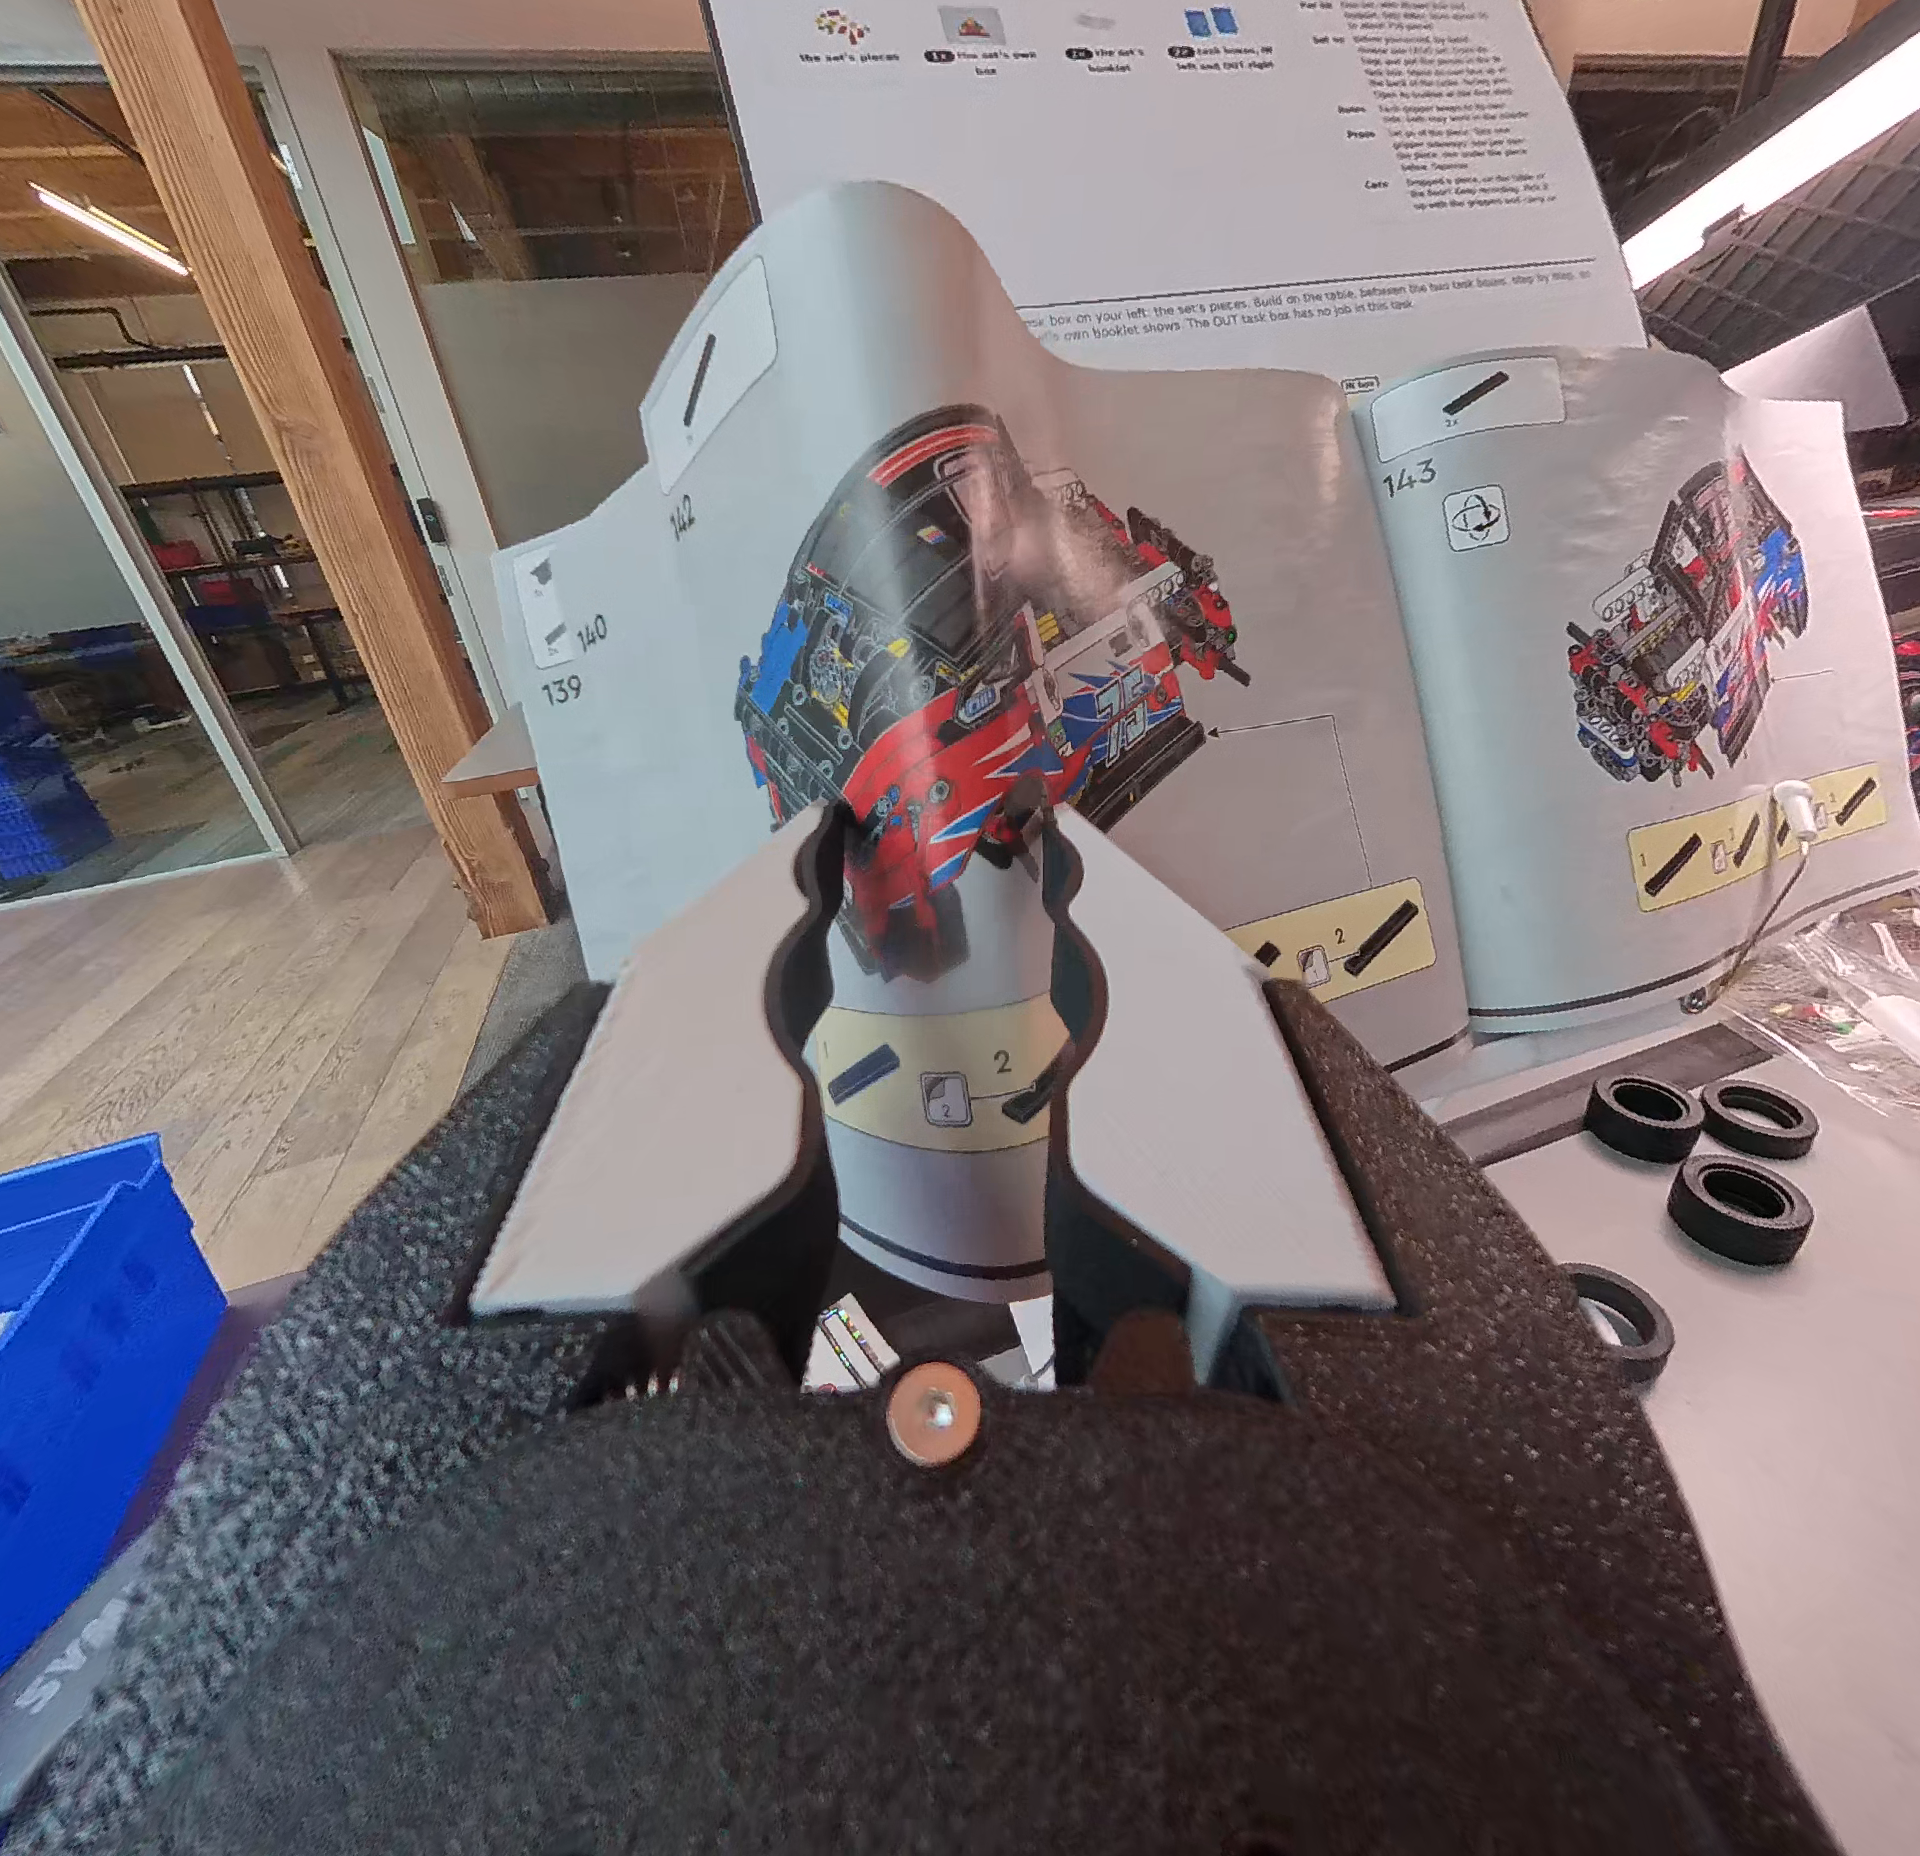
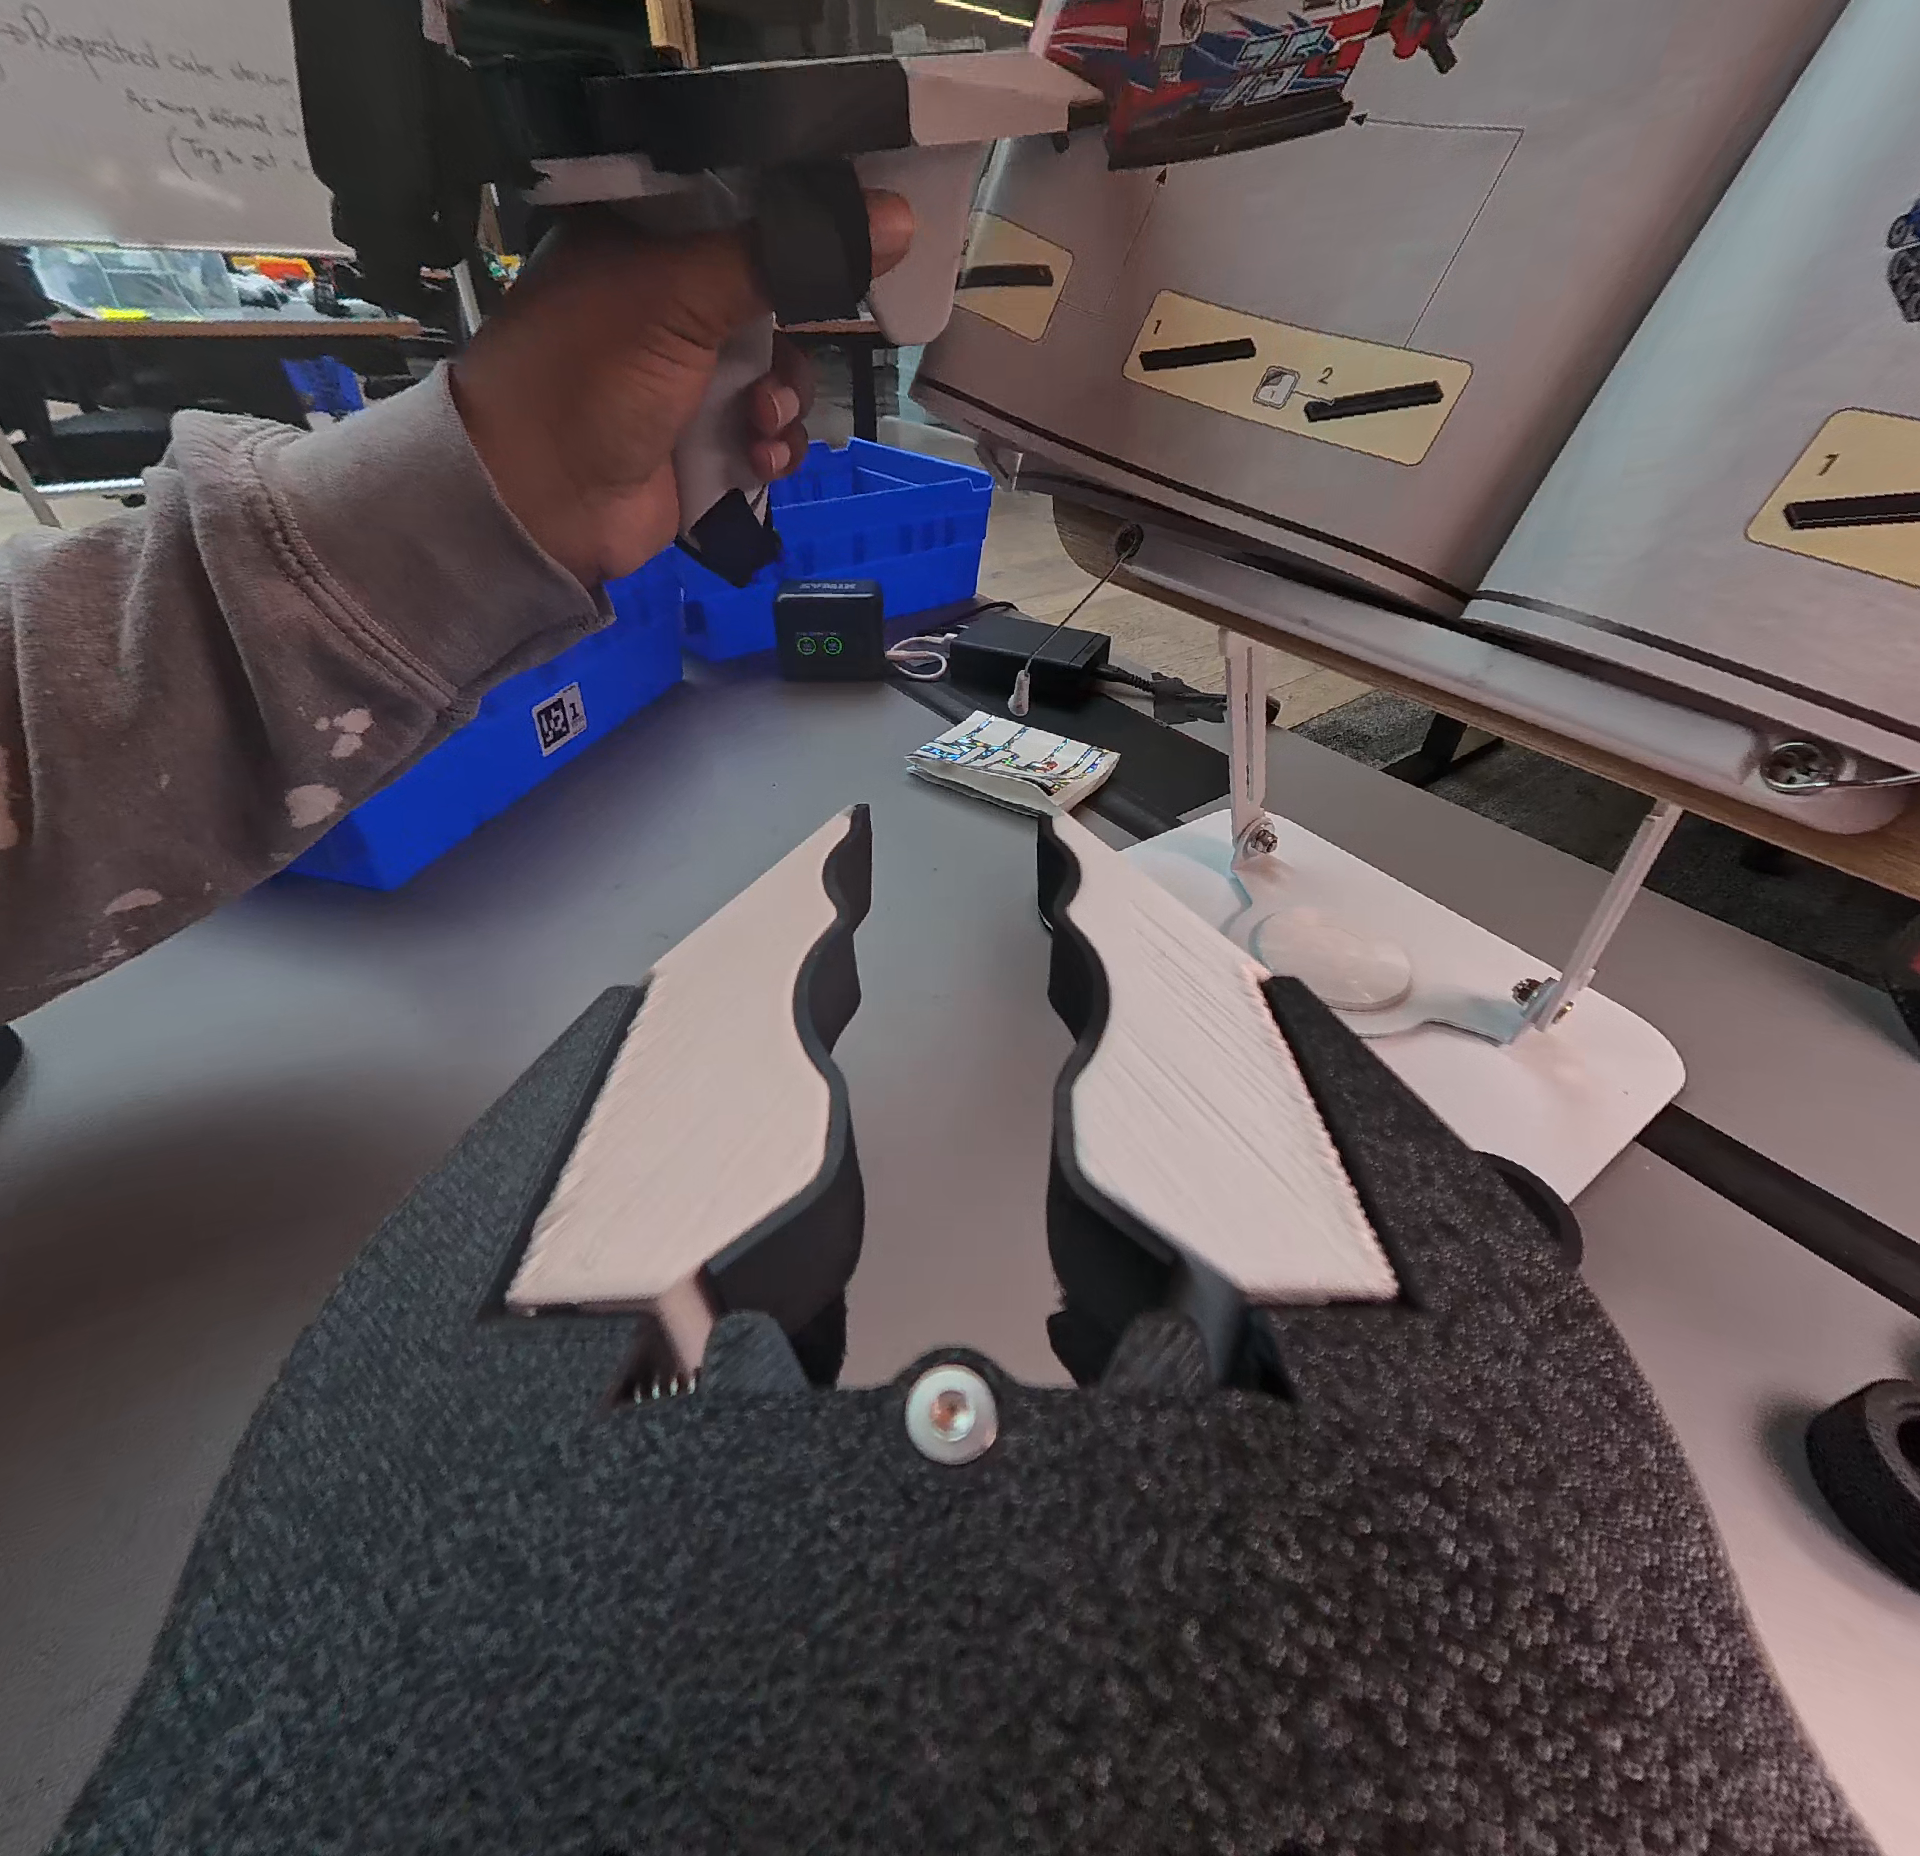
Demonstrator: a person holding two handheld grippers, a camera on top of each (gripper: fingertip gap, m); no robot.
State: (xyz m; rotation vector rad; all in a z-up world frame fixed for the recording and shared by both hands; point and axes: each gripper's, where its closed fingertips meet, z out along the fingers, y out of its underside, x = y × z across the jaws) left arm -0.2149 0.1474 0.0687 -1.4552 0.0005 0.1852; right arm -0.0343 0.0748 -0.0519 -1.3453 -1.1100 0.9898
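The booklet point(image 1: 1299, 601) is standing open on a white stand point(image 2: 1455, 1058) at the back of the bench point(image 2: 312, 1027), and one of its pages point(image 1: 935, 518) is curling forward. The left hand-held gripper point(image 1: 935, 840) is reaching up to that page, its fingers partly apart around the bowed sheet; whether they are pinching it I cannot tell. A hand point(image 2: 623, 393) is holding this gripper. Below the booklet, the right hand-held gripper point(image 2: 951, 840) is hovering open and empty over the bench. Black tyres point(image 1: 1704, 1152) are lying right of the booklet, blue bins point(image 2: 831, 528) left of it, and a folded sticker sheet point(image 2: 1013, 762) just beneath it.
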